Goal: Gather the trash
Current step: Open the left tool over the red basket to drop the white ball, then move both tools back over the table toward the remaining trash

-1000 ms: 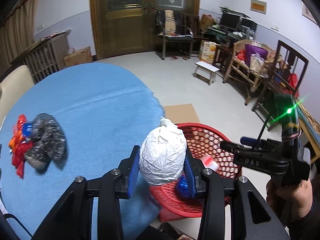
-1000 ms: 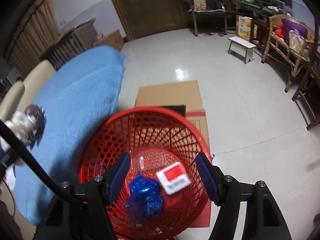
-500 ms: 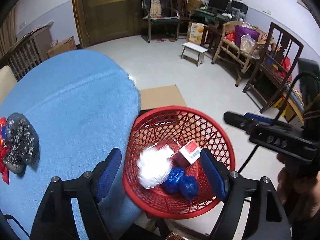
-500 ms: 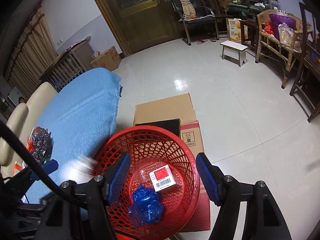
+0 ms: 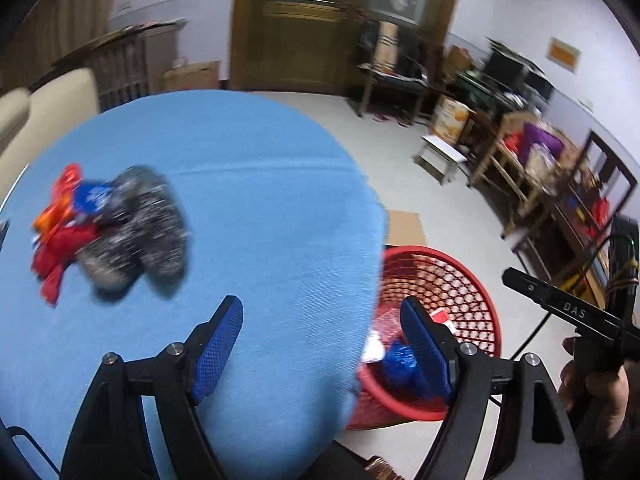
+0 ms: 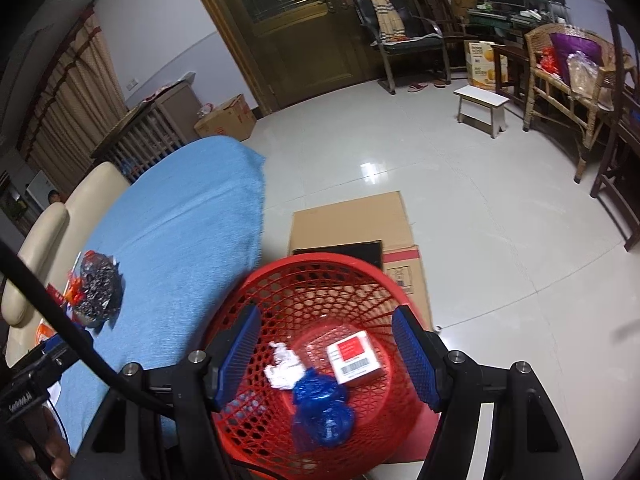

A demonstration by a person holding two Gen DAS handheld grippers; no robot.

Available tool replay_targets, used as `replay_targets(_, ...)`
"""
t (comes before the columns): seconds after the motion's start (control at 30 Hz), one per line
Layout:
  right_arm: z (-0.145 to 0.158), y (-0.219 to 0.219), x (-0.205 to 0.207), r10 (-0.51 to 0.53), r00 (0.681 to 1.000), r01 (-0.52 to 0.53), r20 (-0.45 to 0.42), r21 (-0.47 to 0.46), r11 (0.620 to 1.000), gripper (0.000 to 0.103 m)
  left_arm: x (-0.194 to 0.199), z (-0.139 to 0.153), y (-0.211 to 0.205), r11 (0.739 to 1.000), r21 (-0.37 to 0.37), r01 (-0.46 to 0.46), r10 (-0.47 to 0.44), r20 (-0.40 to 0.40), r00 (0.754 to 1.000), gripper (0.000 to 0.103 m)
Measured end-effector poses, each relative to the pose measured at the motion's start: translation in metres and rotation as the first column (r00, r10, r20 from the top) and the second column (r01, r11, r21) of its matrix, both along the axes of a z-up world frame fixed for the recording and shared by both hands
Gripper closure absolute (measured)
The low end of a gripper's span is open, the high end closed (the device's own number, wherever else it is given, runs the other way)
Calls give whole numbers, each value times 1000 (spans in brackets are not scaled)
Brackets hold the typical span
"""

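My left gripper (image 5: 324, 344) is open and empty above the near edge of the blue-clothed table (image 5: 260, 200). At the table's left lies a trash pile: a black-and-silver wrapper (image 5: 140, 232) on red wrappers (image 5: 60, 252). The red basket (image 5: 440, 250) stands on the floor to the right of the table. My right gripper (image 6: 328, 360) hangs open and empty over that basket (image 6: 320, 258). Inside it are a crumpled white ball (image 6: 282, 368), a blue wrapper (image 6: 324, 412) and a red-and-white box (image 6: 354, 356). The trash pile (image 6: 98, 292) also shows in the right wrist view.
Flattened cardboard (image 6: 352, 220) lies on the tiled floor behind the basket. A cream chair (image 6: 48, 232) stands against the table's far side. A small white stool (image 6: 482, 108), a wicker chair (image 6: 568, 80) and dark wooden chairs line the right of the room.
My left gripper opened and dropped the white ball into the basket, then swung left back over the table. My right gripper stayed open above the basket.
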State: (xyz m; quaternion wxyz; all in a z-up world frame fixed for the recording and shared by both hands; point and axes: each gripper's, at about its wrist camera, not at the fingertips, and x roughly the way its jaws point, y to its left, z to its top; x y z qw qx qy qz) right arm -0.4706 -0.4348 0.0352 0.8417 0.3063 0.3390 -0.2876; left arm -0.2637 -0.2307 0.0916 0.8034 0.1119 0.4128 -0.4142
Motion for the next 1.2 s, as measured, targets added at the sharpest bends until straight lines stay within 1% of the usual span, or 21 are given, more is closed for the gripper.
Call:
replay_targets(0.13,-2,15,18,45,999,-45,-11,4,999,31,16,-4,38,996,-15,-86,86,-16,996,22)
replay_targets(0.23,1,31,37,91,996,-91,-19,-1,996,31,25,-7,60,991,-22,-134,133,-27,991,22)
replay_targets(0.37,8,63,68,176,984,-177,-28,-21,984,31,41,-8,97,976,-40,-213,212,-37,977,22)
replay_targets(0.53,13,104,101,274,961,-276,-43,-38,960,31,59,-11,145,945,-62,-321,319,-38,947,22)
replay_targets(0.67,17,131,121,344,937,-347,-58,-53,936,31,74,-16,185,906,-73,-416,413,-52,909,22)
replay_targets(0.77,18,152,134,389,918,-394,-71,-63,917,31,83,-22,207,883,-78,-463,460,-60,886,22)
replay_targets(0.87,18,163,143,418,905,-423,-83,-65,904,31,90,-28,223,864,-75,-497,493,-75,867,22)
replay_targets(0.97,16,172,153,439,894,-445,-95,-61,893,31,94,-32,230,852,-74,-519,513,-84,854,22)
replay_targets(1.1,18,183,170,473,875,-480,-98,-59,875,31,95,-37,235,848,-69,-526,520,-92,849,22)
replay_targets(1.2,20,189,185,499,864,-502,-70,-29,865,31,96,-39,233,849,-64,-524,518,-92,850,22)
